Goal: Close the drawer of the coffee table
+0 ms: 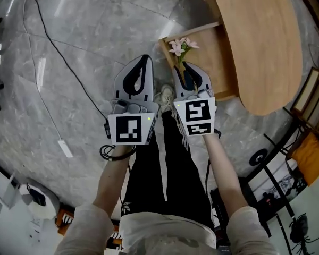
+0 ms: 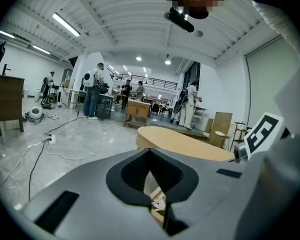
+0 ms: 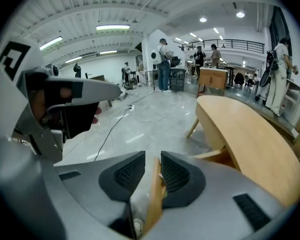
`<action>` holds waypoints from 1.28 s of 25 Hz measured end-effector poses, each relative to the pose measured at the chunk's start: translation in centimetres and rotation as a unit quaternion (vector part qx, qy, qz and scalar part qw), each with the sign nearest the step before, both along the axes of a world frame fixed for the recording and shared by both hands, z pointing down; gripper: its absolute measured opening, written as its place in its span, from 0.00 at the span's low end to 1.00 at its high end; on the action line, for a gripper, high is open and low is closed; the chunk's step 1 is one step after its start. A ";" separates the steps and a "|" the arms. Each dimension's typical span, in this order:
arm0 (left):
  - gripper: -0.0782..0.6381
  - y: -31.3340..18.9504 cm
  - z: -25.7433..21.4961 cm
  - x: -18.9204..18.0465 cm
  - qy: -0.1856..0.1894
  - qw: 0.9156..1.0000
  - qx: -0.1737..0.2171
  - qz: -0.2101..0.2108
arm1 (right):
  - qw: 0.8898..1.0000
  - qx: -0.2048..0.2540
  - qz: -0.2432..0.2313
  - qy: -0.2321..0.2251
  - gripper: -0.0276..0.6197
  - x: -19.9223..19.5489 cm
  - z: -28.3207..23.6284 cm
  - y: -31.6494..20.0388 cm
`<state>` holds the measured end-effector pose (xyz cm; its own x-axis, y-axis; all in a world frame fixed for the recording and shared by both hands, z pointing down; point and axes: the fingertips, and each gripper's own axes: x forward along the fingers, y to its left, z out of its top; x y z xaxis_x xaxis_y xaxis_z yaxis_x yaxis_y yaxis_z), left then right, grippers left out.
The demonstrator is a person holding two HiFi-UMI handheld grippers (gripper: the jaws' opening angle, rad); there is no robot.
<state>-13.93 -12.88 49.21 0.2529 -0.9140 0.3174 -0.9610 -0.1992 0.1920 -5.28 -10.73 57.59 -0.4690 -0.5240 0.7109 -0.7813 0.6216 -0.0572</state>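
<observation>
The coffee table has an oval wooden top (image 1: 260,36), also seen in the left gripper view (image 2: 185,143) and the right gripper view (image 3: 250,144). Its drawer (image 1: 215,52) stands pulled out toward me, with pink flowers (image 1: 179,45) lying in its near corner. My right gripper (image 1: 182,65) (image 3: 151,160) is open and hangs over the drawer's front panel (image 3: 154,199), whose edge shows in the gap between the pads; I cannot tell whether they touch. Just left of the drawer, my left gripper (image 1: 145,58) (image 2: 150,151) is shut and empty, over the floor.
A black cable (image 1: 64,62) crosses the grey marble floor to a white power strip (image 1: 65,147). My legs in black trousers (image 1: 165,163) and a shoe (image 1: 165,95) are right below the grippers. Chairs and stands (image 1: 308,137) crowd the right side. People stand far off (image 2: 92,91).
</observation>
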 end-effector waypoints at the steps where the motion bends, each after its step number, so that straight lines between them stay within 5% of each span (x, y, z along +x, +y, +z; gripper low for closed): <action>1: 0.12 0.2 1.5 0.3 0.000 1.000 0.003 0.000 | 1.000 -0.005 -0.001 0.011 0.17 0.3 1.6 0.5; 10: 0.12 2.9 6.2 3.2 0.022 0.999 -0.026 0.036 | 0.996 -0.075 0.010 0.053 0.22 2.0 9.2 4.4; 18: 0.12 3.0 7.8 2.3 -0.010 0.997 -0.058 0.044 | 0.982 -0.148 0.009 0.114 0.24 2.7 15.4 6.0; 32: 0.12 4.4 10.5 1.0 -0.032 0.994 -0.097 0.046 | 0.969 -0.160 -0.022 0.185 0.19 2.9 18.9 6.3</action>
<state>-12.91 -8.48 59.72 0.3071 -0.8073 0.5039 -0.9516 -0.2524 0.1755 -2.35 -4.41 76.48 -0.1683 -0.2341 0.9575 -0.7581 0.6517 0.0261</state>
